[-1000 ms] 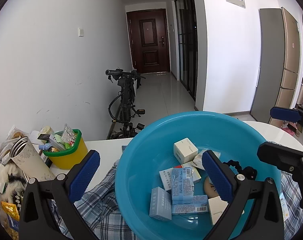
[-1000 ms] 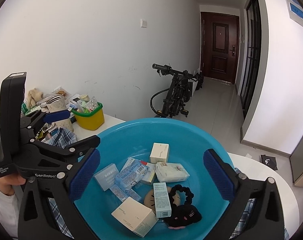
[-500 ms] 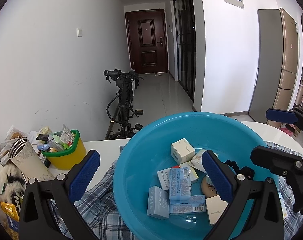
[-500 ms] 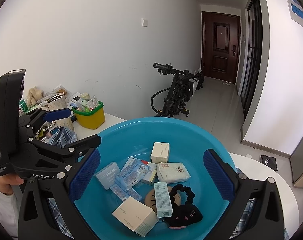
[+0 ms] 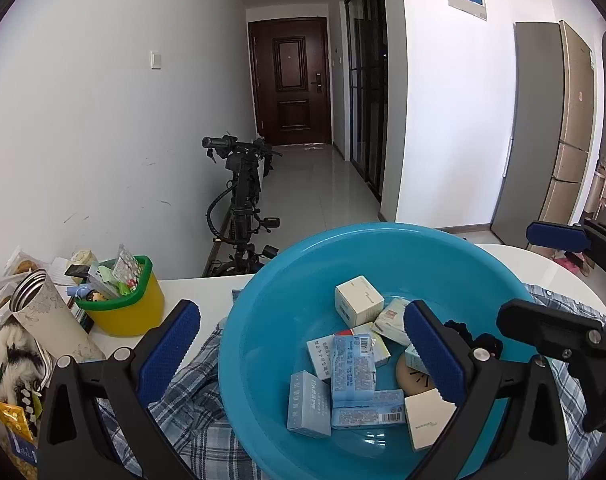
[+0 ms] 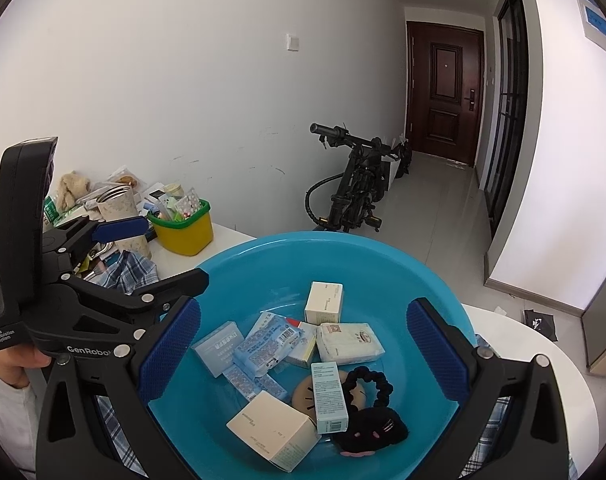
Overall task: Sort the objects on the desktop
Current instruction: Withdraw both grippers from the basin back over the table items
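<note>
A blue basin [image 5: 271, 320] [image 6: 383, 264] sits on a plaid cloth on the white table. It holds several small boxes and packets, among them a cream box [image 5: 359, 300] [image 6: 323, 302], a light blue packet [image 5: 353, 366] [image 6: 263, 344], a black scrunchie [image 6: 369, 386] and a black plush [image 6: 369, 432]. My left gripper [image 5: 303, 350] is open and empty, its fingers straddling the basin's near left rim. My right gripper [image 6: 303, 352] is open and empty above the basin's near side. Each gripper shows in the other's view.
A yellow tub with a green rim [image 5: 121, 306] [image 6: 183, 226], full of small items, stands at the left beside a metal-rimmed tube [image 5: 49, 316] and a pile of clutter. A plaid cloth [image 5: 183, 412] lies under the basin. A black bike [image 5: 243, 208] stands beyond the table.
Both grippers have shifted only slightly over the basin; the view has drifted a little. Both stay open and nothing was picked up.
</note>
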